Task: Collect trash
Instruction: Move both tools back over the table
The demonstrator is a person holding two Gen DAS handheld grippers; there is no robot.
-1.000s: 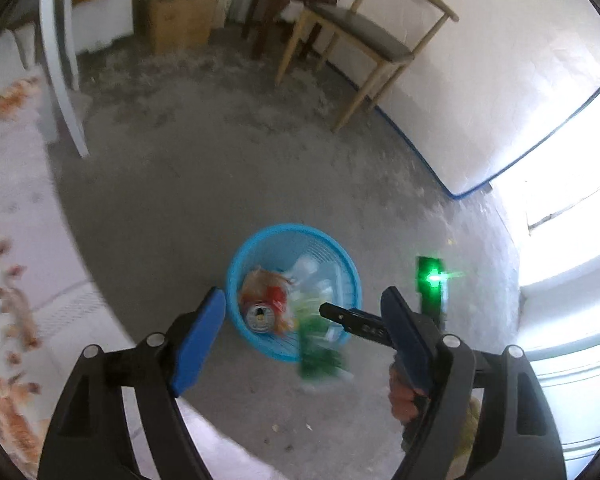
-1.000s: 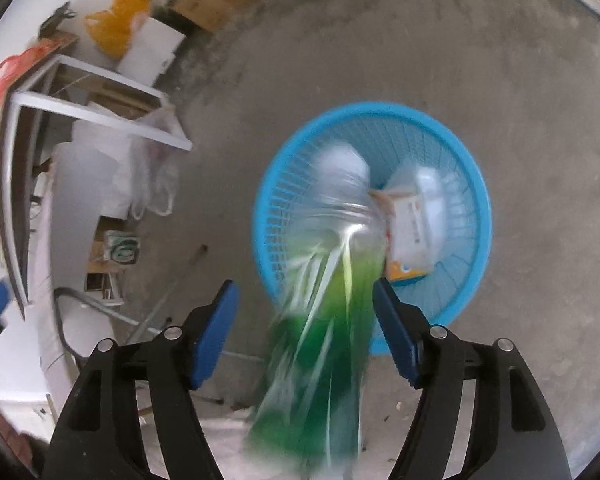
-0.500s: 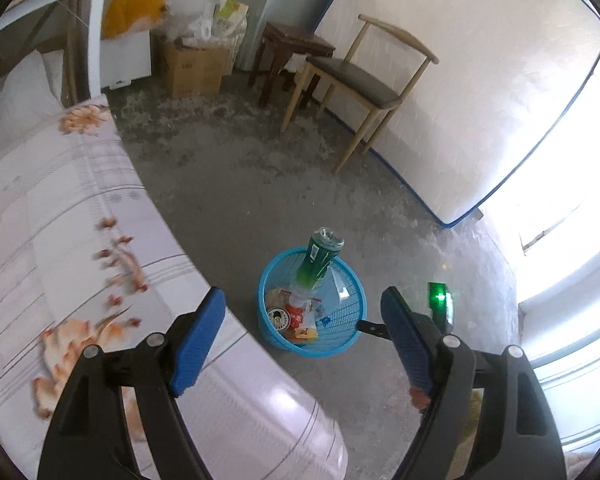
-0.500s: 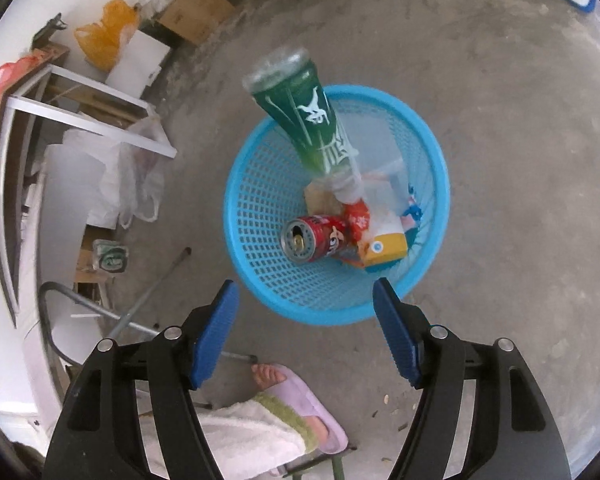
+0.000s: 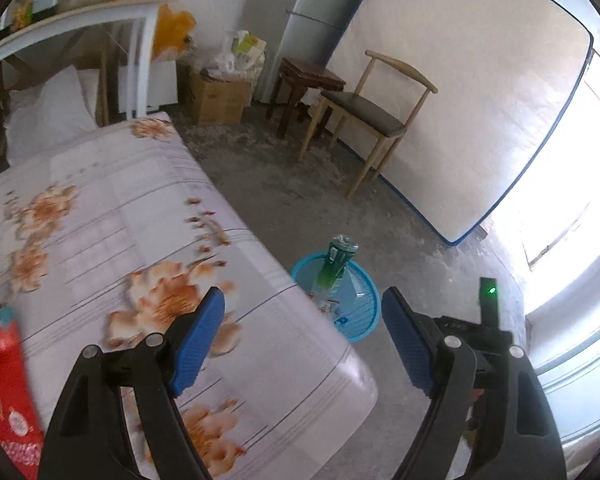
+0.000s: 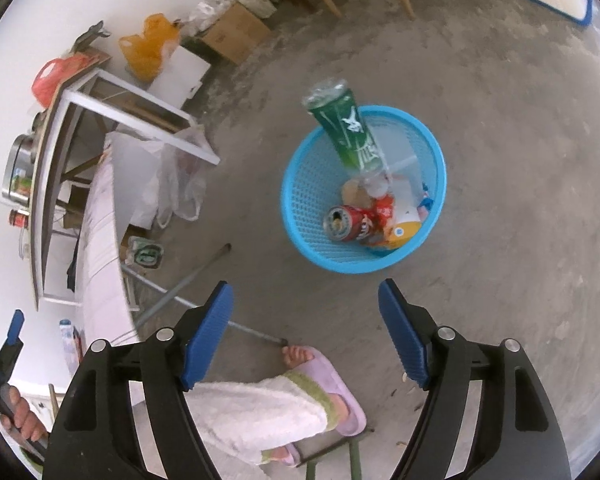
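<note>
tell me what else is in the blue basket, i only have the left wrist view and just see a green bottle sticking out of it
Observer: In the right wrist view, a red drink can lies on its side in the blue plastic mesh basket, open end facing the camera.
Operator: is the bottle standing straight
Observer: No. The green plastic bottle stands neck down and leans, its base out past the rim.
Operator: anything between the right tool's fingers
Observer: Nothing. The right tool is open, its jaws having just opened wider, with bare floor between them.
Operator: more trash near me
Observer: Not on the floor; a foot in a lilac slipper stands below the basket.
</note>
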